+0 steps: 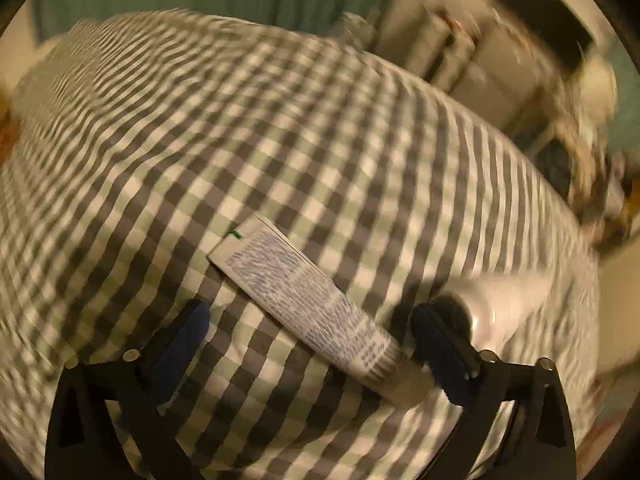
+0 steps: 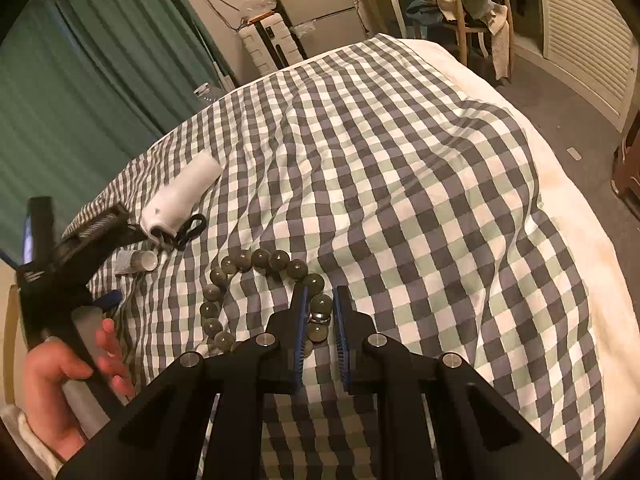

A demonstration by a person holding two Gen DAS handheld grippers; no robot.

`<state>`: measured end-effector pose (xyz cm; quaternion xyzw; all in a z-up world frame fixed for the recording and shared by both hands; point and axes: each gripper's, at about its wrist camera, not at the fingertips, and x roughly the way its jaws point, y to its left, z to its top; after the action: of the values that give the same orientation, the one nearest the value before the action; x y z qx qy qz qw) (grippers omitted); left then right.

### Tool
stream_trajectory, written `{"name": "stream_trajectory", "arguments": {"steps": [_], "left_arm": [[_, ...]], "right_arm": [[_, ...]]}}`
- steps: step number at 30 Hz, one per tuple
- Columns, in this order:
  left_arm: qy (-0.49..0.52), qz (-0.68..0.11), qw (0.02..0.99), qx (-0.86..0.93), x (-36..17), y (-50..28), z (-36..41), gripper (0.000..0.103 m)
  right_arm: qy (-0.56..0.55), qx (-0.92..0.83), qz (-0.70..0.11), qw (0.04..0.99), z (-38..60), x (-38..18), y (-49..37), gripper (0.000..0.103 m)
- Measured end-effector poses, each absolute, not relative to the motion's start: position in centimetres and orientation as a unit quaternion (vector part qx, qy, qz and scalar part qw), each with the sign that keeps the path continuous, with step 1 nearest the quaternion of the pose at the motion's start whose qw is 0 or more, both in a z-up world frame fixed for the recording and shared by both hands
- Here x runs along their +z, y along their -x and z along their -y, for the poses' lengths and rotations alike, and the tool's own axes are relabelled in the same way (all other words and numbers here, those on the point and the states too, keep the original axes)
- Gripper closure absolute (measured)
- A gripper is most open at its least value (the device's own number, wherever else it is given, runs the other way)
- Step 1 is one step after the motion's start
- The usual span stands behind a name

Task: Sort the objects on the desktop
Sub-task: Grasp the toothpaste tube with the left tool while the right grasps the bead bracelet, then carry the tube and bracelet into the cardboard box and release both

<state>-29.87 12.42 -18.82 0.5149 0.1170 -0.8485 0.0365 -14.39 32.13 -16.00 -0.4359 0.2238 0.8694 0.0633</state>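
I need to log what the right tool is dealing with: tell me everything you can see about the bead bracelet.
The bead bracelet is a loop of large, round, glossy grey-green beads, with a small metallic piece near the tool tips. It lies flat on the checked bedspread in an uneven ring. The right tool straddles its near side with a narrow gap between its fingers; whether they touch the beads is unclear.

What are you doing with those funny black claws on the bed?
A person is tidying small things off a checkered blanket using a claw in each hand. The right gripper has its fingers narrowed around part of a bead bracelet, but hasn't lifted it. The left gripper is wide open over a printed tube, not gripping it. A white bottle lies nearby with a black loop at its end. The left view is blurry from motion.
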Motion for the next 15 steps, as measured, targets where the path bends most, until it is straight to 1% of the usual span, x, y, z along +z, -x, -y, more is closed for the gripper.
{"name": "stream_trajectory", "arguments": {"steps": [1,2,3,5,9,11,15], "left_arm": [[-0.505,-0.092,0.020,-0.858,-18.3,29.4,-12.6,0.044],[-0.498,-0.084,0.005,-0.863,-17.9,29.0,-12.5,0.079],[-0.500,-0.081,-0.021,-0.862,-17.6,28.5,-12.0,0.082],[-0.515,-0.107,-0.070,-0.848,-17.5,27.7,-10.6,0.082],[-0.507,-0.108,-0.099,-0.849,-15.9,23.8,-7.5,0.082],[-0.504,-0.101,-0.106,-0.851,-14.9,21.6,-6.4,0.082],[-0.499,-0.091,-0.107,-0.855,-13.3,16.7,-4.5,0.082]], "right_arm": [[0.437,0.869,-0.224,0.063,-32.1,-16.0,14.4,0.090],[0.436,0.869,-0.224,0.062,-32.2,-16.1,14.4,0.090],[0.436,0.869,-0.224,0.061,-32.1,-16.0,14.3,0.090],[0.437,0.869,-0.224,0.059,-32.0,-15.9,14.2,0.090],[0.430,0.872,-0.229,0.043,-31.6,-15.0,13.6,0.090],[0.428,0.870,-0.242,0.027,-31.3,-14.5,13.2,0.102],[0.434,0.874,-0.219,0.005,-29.1,-12.9,11.3,0.102]]}}
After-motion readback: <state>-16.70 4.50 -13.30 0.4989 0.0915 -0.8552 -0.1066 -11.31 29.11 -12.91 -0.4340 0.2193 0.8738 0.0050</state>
